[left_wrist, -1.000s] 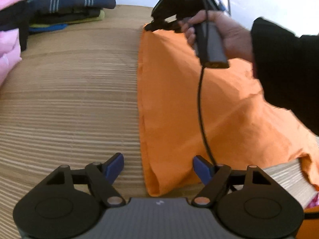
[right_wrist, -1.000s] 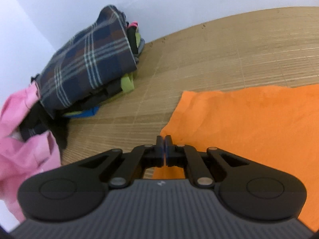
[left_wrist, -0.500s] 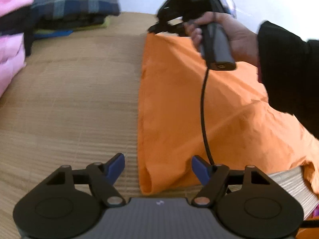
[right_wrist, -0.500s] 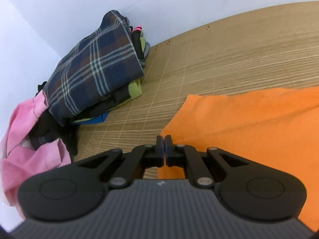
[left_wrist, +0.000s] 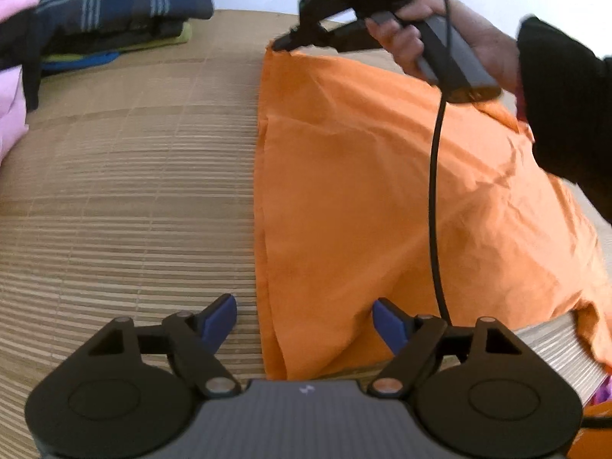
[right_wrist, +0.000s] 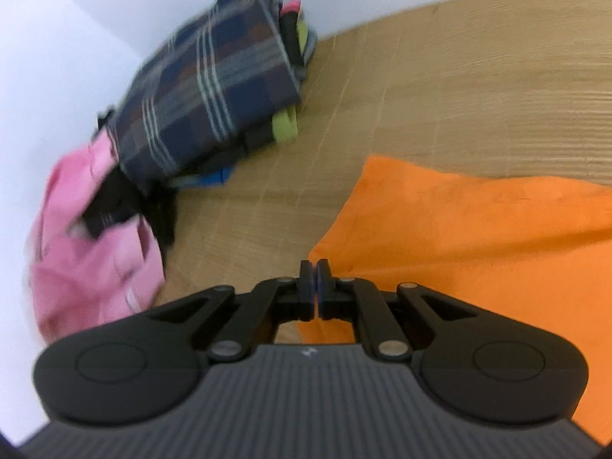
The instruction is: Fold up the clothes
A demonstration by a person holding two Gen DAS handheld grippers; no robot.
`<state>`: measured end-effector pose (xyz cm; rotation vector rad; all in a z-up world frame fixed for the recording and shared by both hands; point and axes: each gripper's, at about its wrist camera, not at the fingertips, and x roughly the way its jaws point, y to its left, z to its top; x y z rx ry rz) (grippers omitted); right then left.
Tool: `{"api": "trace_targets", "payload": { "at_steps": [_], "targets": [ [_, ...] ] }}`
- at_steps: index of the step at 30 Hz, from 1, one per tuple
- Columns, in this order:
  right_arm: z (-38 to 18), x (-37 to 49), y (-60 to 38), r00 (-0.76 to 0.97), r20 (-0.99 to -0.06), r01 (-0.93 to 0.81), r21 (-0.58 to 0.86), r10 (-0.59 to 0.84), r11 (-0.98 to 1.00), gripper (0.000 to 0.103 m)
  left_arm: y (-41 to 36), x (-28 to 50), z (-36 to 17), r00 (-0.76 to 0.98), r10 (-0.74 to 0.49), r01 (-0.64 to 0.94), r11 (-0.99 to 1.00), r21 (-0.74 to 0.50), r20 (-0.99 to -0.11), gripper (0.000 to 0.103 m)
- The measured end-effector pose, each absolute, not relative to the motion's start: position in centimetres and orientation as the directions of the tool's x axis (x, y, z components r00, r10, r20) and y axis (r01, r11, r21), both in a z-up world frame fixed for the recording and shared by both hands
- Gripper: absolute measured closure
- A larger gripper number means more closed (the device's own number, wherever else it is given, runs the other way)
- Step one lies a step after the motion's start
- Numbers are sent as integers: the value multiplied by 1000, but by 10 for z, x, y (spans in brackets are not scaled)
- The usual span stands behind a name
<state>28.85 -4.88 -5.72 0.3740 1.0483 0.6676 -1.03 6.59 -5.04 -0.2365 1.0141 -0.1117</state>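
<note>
My left gripper (left_wrist: 304,319): jaws apart, opening, astride the orange cloth's near corner
My right gripper (right_wrist: 315,287): clamped on the cloth's far corner
Orange cloth (left_wrist: 382,191): spread on my mat (left_wrist: 126,199)
Folded pile (right_wrist: 214,80): against the wall

Light: bright, even, diffuse; source not visible. White wall (right_wrist: 69,76) near washed out. Shadows soft, faint. Both views fisheye w/ dark corners; mat (left_wrist: 126,206) slats bow toward the edges. Right wrist view motion-blurred: plaid pile (right_wrist: 214,88), pink cloth (right_wrist: 95,260) smeared. Left wrist view sharper; far hand (left_wrist: 451,38) slightly soft.
</note>
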Motion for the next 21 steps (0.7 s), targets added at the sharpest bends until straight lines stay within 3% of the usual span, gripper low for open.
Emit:
{"api": "trace_targets", "payload": {
  "at_steps": [3,6,12,14,16,21],
  "targets": [
    [-61,285,-46,316,-688,-353,555,654,754,98,82,-9,-52,525,-278,-69,928,-366,-804,25],
    [-62,283,-49,325,-679,-339,566,658,751,98,88,-10,-50,521,-282,-90,920,-381,-805,27],
    [-55,280,-54,359,-639,-335,593,681,733,98,39,-17,-46,528,-31,3,999,-34,-849,28],
    [-51,281,-56,374,-622,-335,601,688,726,98,30,-18,-52,527,-13,2,1000,-14,-850,28],
    [-48,283,-58,393,-608,-325,610,690,723,98,25,-21,-58,537,27,-7,1000,27,-843,18],
    [-54,300,-58,449,-603,-249,624,659,741,98,30,-25,-61,537,35,-49,999,10,-843,16]
  ]
}}
